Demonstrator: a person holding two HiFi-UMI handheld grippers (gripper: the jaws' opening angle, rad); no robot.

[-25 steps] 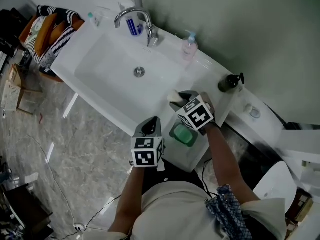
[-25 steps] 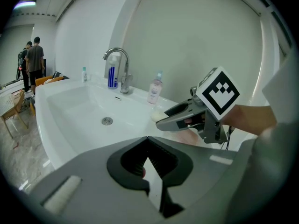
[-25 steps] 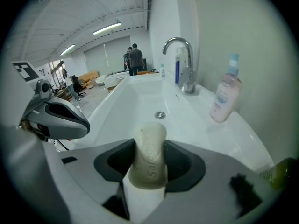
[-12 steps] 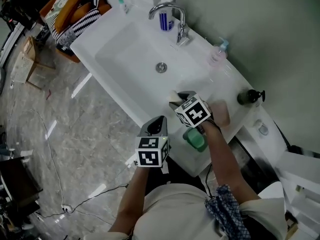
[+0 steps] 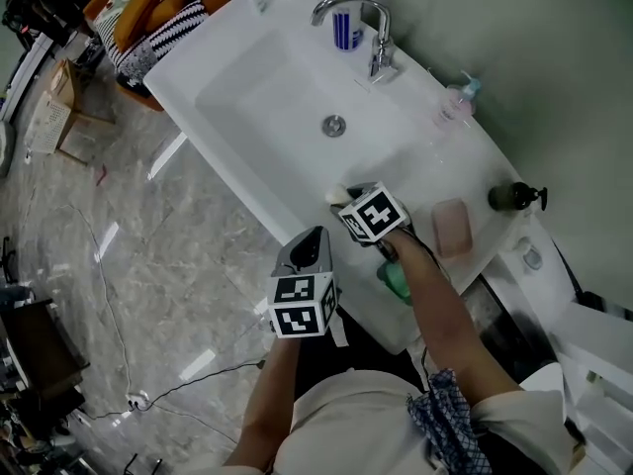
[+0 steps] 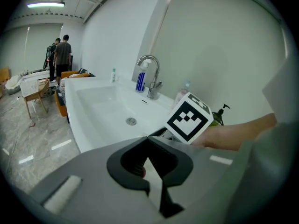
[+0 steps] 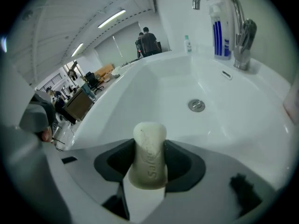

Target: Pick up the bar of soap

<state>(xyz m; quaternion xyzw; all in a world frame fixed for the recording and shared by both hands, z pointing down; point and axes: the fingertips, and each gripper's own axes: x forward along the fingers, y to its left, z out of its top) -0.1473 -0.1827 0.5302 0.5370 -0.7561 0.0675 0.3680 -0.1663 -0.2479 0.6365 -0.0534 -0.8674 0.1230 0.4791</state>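
Note:
A cream bar of soap (image 7: 149, 155) stands on end between the jaws of my right gripper (image 7: 149, 164), which is shut on it. In the head view the right gripper (image 5: 348, 202) hovers over the front rim of the white sink (image 5: 247, 97), and the soap (image 5: 337, 194) pokes out at its tip. My left gripper (image 5: 313, 240) hangs just in front of the counter edge. Its jaws meet with nothing between them (image 6: 147, 139). A green soap dish (image 5: 398, 280) lies partly hidden under the right forearm.
A chrome faucet (image 5: 374, 30) with a blue tube (image 5: 344, 30) stands behind the basin, the drain (image 5: 334, 125) below it. A pink pad (image 5: 451, 228), a clear pump bottle (image 5: 457, 105) and a dark pump bottle (image 5: 514, 197) sit on the counter. A basket of clothes (image 5: 148, 3) stands at the far left.
The right gripper, still holding the soap, has moved off the green dish toward the basin. The pink pad is now uncovered. The head view has swung, shifting the sink up and right.

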